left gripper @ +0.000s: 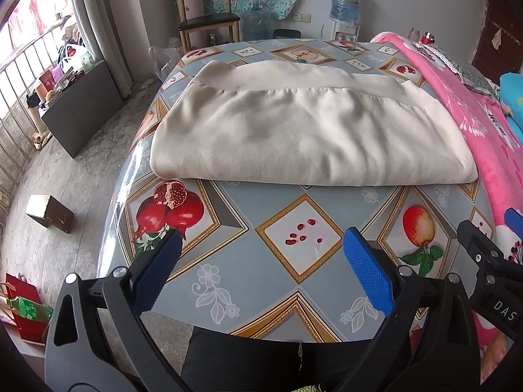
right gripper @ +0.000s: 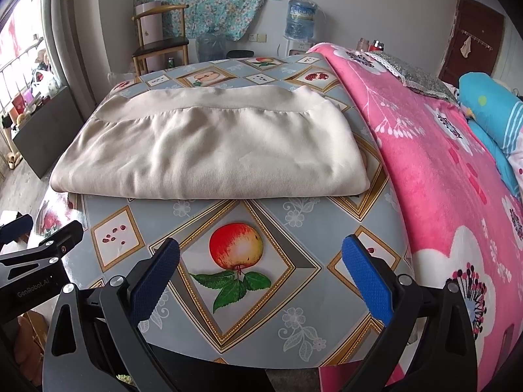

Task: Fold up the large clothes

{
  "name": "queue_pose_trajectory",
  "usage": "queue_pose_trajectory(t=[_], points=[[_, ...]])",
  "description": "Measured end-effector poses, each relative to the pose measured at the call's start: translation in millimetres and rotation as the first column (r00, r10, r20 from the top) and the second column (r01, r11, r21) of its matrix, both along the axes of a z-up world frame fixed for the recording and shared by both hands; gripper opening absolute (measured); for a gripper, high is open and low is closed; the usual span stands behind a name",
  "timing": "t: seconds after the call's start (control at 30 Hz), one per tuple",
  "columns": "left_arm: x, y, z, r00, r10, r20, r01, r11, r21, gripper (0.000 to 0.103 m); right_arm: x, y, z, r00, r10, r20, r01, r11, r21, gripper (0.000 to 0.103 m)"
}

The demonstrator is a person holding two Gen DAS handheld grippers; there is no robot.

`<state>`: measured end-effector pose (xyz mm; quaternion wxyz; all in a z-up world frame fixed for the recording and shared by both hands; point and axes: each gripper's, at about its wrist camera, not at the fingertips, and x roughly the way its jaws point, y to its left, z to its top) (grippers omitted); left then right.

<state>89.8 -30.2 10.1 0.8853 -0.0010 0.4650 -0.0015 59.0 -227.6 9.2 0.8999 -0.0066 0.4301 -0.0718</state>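
A cream garment (left gripper: pixel 304 127) lies folded in a flat rectangle on the far half of the table, its ribbed hem band along the far edge; it also shows in the right wrist view (right gripper: pixel 209 150). The table has a grey fruit-print oilcloth (left gripper: pixel 294 261). My left gripper (left gripper: pixel 261 254) is open and empty above the near part of the table, short of the garment. My right gripper (right gripper: pixel 260 261) is open and empty, also over the near table (right gripper: pixel 278 294). The right gripper shows at the right edge of the left wrist view (left gripper: pixel 490 261).
A bed with a pink floral blanket (right gripper: pixel 441 179) runs along the table's right side. A wooden chair (left gripper: pixel 209 16) and a water dispenser (left gripper: pixel 345 9) stand by the far wall. A dark cabinet (left gripper: pixel 81 107) and a small box (left gripper: pixel 50 214) are on the floor to the left.
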Motion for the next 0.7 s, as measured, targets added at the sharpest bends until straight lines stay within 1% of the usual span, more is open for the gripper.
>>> queue_pose_trajectory(t=[0.43, 0.7], points=[[0.2, 0.4, 0.1, 1.0, 0.0, -0.001, 0.0, 1.0, 0.002, 0.095, 0.8, 1.2, -2.0, 1.0, 0.005, -0.002, -0.005, 1.0, -0.009, 0.097], [-4.0, 7.6, -2.5, 1.0, 0.014, -0.004, -0.014, 1.0, 0.002, 0.095, 0.6, 2.1, -1.3, 1.0, 0.013, -0.003, -0.013, 1.0, -0.015, 0.097]])
